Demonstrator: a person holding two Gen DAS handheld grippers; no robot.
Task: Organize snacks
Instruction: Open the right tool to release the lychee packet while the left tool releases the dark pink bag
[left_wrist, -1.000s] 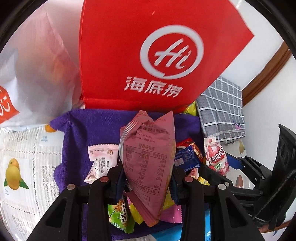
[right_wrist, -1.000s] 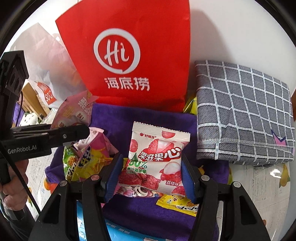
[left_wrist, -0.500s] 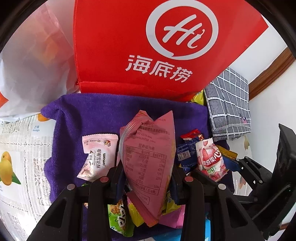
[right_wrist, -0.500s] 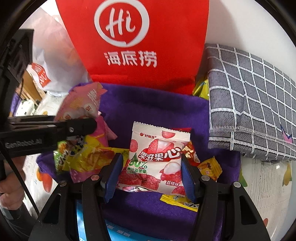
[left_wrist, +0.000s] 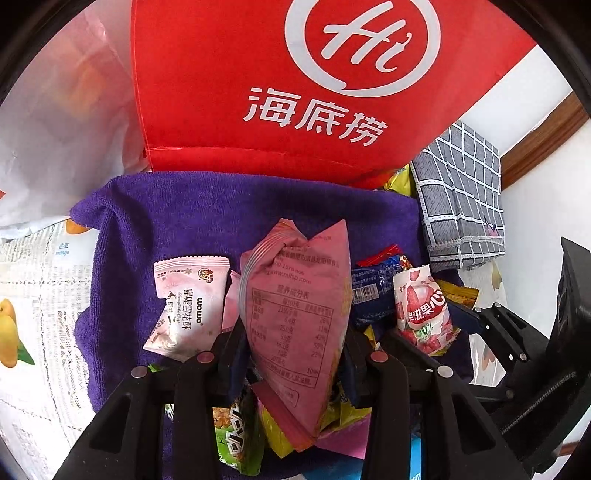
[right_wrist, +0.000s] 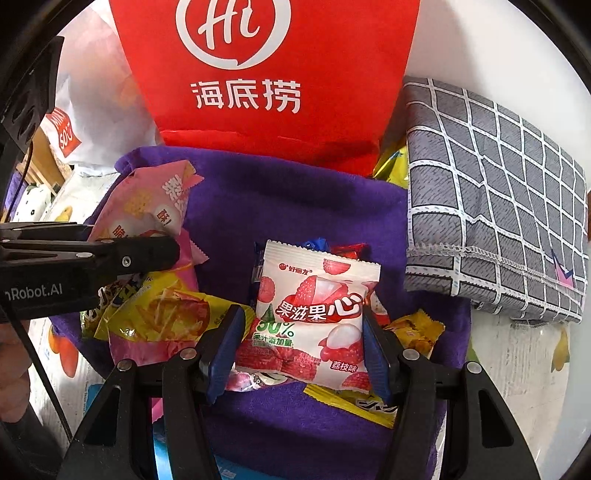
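Snacks crowd the purple towel (left_wrist: 221, 221) below one red bag (left_wrist: 258, 74) in the left view, where the left gripper (left_wrist: 291, 354) clamps a pink packet (left_wrist: 295, 314), while in the right view the right gripper (right_wrist: 299, 354) grips one lychee candy packet (right_wrist: 314, 306) beside a grey checked cloth (right_wrist: 498, 203).

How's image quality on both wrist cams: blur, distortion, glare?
Left wrist: sharp centre, nutrition print on the pink snack bag legible; fisheye bends the red bag and edges; corners vignetted black. Right wrist: lychee candy pack crisp, checked cloth grid lines bowed, mild sheen on the yellow wrapper, soft daylight, faint shadows.
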